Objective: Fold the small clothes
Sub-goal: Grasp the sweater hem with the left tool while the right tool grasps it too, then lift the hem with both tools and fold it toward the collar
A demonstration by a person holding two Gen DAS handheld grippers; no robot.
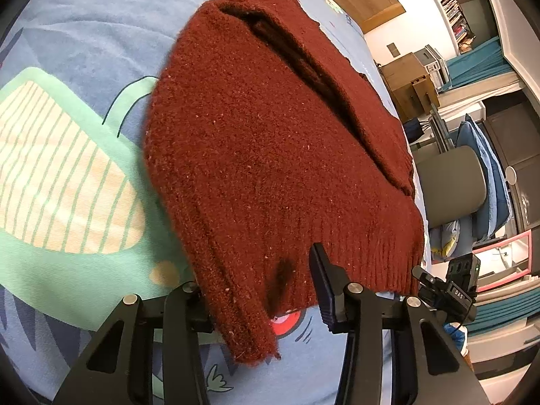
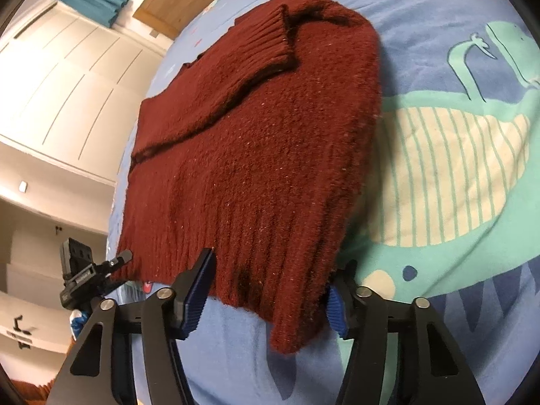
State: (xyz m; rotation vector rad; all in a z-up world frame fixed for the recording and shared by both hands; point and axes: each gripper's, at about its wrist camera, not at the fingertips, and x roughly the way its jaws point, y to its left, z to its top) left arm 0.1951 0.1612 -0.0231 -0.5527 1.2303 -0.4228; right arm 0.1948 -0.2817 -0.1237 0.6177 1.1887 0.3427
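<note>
Light-blue bedsheet [image 1: 84, 33] printed with a green striped dinosaur [image 2: 455, 155], bearing a dark-red knitted sweater [image 1: 263, 141] with both sleeves folded across its body. Ribbed hem lies nearest both cameras. Left gripper [image 1: 260, 290] and right gripper [image 2: 273, 287], jaws wide apart, each straddle one hem corner; whether the pads touch the knit cannot be told

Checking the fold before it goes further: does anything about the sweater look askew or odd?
Mostly neat. The maroon sweater lies partly folded on the dinosaur bedsheet, one sleeve laid diagonally across the body. The odd spot is the near hem corner, which sags unevenly between the open right gripper fingers. No damage shows.
</note>
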